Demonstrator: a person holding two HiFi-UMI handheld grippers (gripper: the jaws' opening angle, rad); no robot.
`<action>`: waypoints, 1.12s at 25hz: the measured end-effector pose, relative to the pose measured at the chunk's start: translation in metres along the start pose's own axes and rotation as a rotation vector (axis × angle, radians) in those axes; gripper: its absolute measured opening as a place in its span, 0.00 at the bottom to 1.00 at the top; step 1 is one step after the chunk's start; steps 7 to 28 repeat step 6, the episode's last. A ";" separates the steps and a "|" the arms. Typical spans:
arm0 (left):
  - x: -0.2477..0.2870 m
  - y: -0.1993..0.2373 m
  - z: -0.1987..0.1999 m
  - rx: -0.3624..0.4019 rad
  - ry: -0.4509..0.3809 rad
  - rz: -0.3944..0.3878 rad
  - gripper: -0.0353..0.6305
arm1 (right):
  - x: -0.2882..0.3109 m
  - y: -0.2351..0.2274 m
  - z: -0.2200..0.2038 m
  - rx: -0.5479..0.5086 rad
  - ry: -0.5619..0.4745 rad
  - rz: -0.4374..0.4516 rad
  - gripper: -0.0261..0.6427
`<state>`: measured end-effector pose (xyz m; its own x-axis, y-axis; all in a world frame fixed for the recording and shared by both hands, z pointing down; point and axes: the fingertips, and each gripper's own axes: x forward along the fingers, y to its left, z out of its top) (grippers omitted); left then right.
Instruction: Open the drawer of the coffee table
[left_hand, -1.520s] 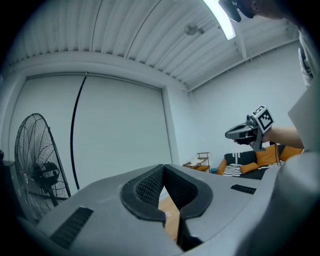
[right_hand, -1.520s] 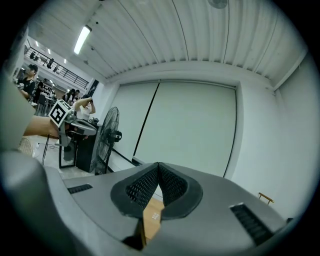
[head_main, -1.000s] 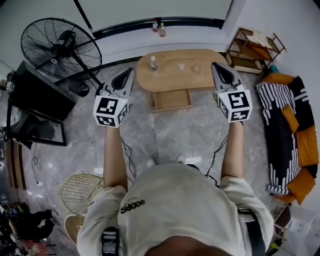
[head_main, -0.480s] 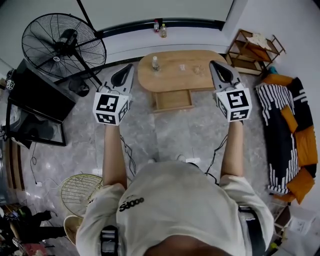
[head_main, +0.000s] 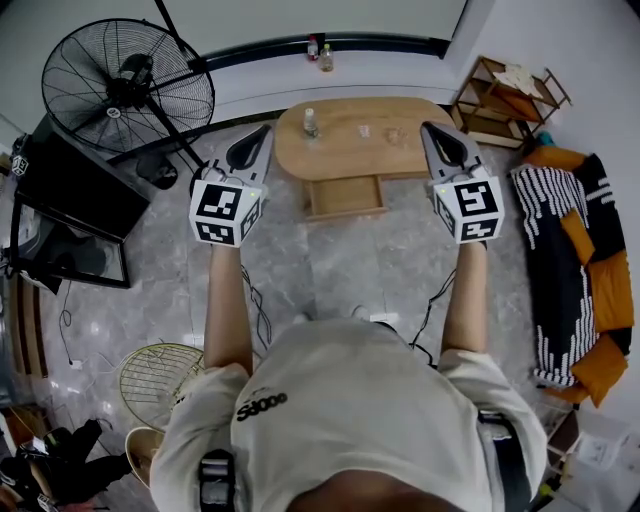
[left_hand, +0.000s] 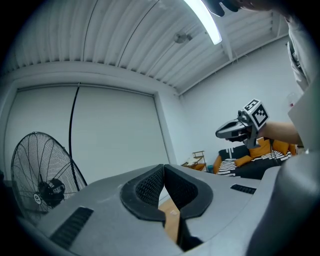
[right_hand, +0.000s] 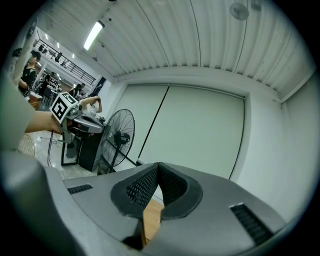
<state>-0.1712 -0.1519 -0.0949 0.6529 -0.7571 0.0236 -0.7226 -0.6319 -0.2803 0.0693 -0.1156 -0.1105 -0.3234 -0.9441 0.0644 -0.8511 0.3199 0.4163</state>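
Note:
The oval wooden coffee table (head_main: 365, 140) stands on the grey floor ahead of me, and its drawer (head_main: 345, 198) juts out from under the near edge. I hold both grippers level in the air, short of the table and apart from it. My left gripper (head_main: 263, 130) is shut with nothing between its pads; its tips (left_hand: 163, 166) meet in the left gripper view. My right gripper (head_main: 427, 127) is also shut and empty, and its tips (right_hand: 158, 164) touch in the right gripper view. Each gripper shows in the other's view: right gripper (left_hand: 235, 131), left gripper (right_hand: 82, 125).
A small bottle (head_main: 309, 124) and small items sit on the tabletop. A large black fan (head_main: 125, 90) and a dark cabinet (head_main: 70, 195) stand at the left. A wooden shelf (head_main: 505, 100) and a sofa with striped and orange cushions (head_main: 580, 260) are at the right. Cables run across the floor.

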 end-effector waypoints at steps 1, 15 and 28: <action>0.001 0.000 0.001 0.002 0.001 -0.002 0.08 | 0.000 -0.001 0.001 0.000 0.000 -0.001 0.05; 0.005 -0.001 0.004 0.001 0.005 0.012 0.08 | -0.001 -0.006 -0.001 0.001 0.003 -0.005 0.05; 0.005 -0.001 0.004 0.001 0.005 0.012 0.08 | -0.001 -0.006 -0.001 0.001 0.003 -0.005 0.05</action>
